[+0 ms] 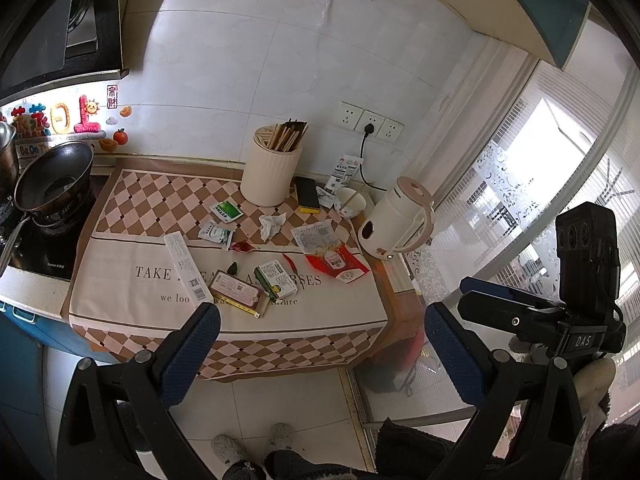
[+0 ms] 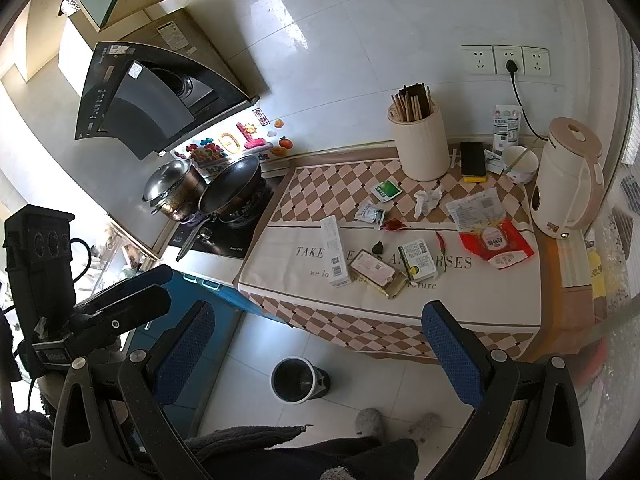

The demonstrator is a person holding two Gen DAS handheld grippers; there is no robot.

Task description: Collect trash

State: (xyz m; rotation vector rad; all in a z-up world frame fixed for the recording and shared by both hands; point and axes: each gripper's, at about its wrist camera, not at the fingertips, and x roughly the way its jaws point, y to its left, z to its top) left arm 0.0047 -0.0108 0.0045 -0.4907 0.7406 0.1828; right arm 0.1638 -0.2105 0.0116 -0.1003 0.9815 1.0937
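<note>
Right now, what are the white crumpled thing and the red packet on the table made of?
The crumpled white thing looks like soft tissue paper: matte, wrinkled, with floppy folds. The red packet seems to be thin plastic film: it looks glossy, with printed labels and a torn, crinkled top. I can't be sure of either from looks alone.

Brown-and-cream diamond check runs round the cloth point(image 2: 320, 184), its plain cream middle printed with dark letters. On it: a green-and-white sachet point(image 2: 385, 191), a white tissue point(image 2: 426, 200), a red-and-white wrapper point(image 2: 496, 246), two red chillies point(image 2: 441, 242), a white box point(image 2: 335, 250), a gold-edged pink packet point(image 2: 376, 274). Behind the tissue stands a cream ribbed holder point(image 2: 424, 140), a black phone point(image 2: 472, 159) on yellow beside it. Cream kettle point(image 2: 568, 180), pink trim. Each tool point(image 2: 320, 354) has blue pads. Dark bin point(image 2: 298, 380), pale rim, on the floor.
</note>
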